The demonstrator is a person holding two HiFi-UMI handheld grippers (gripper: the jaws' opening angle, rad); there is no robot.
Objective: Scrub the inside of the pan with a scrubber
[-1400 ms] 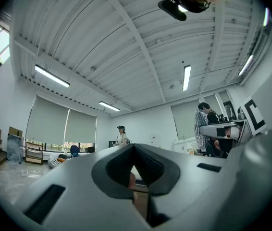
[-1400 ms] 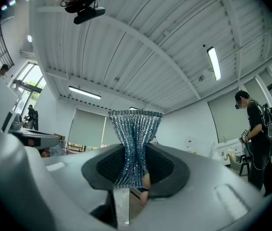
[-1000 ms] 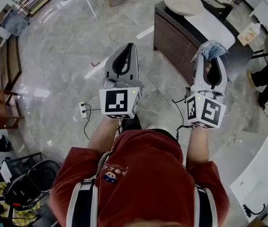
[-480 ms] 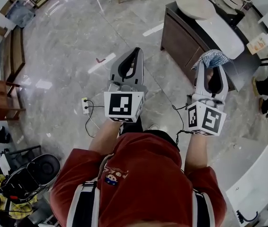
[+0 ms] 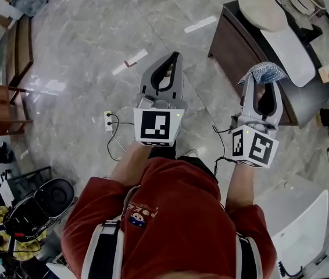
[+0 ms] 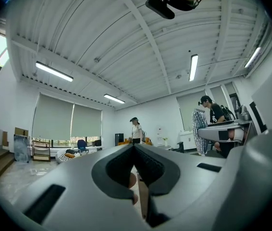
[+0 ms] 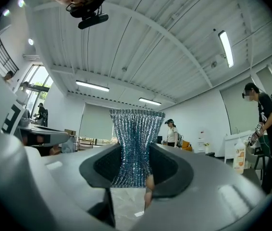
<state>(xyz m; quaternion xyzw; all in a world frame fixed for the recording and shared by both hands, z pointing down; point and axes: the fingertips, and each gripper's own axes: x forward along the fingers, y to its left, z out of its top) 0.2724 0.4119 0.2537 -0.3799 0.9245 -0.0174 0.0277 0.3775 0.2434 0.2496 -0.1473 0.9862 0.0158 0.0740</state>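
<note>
My right gripper is shut on a glittery blue-silver scrubber, held up in the air over the floor beside a dark cabinet. In the right gripper view the scrubber stands up between the closed jaws of the right gripper like a fan. My left gripper is raised next to it, shut on nothing; in its own view the left gripper shows its jaws meeting. A round pale dish-like thing lies on the cabinet; I cannot tell whether it is the pan.
A long white board lies on the cabinet. A power strip with cables is on the marble floor. A wooden bench stands left, a black chair lower left, a white basin lower right. People stand across the room.
The head view has shifted: the cabinet and floor have slid to the right and up in frame. Both grippers stay raised side by side, the scrubber still held.
</note>
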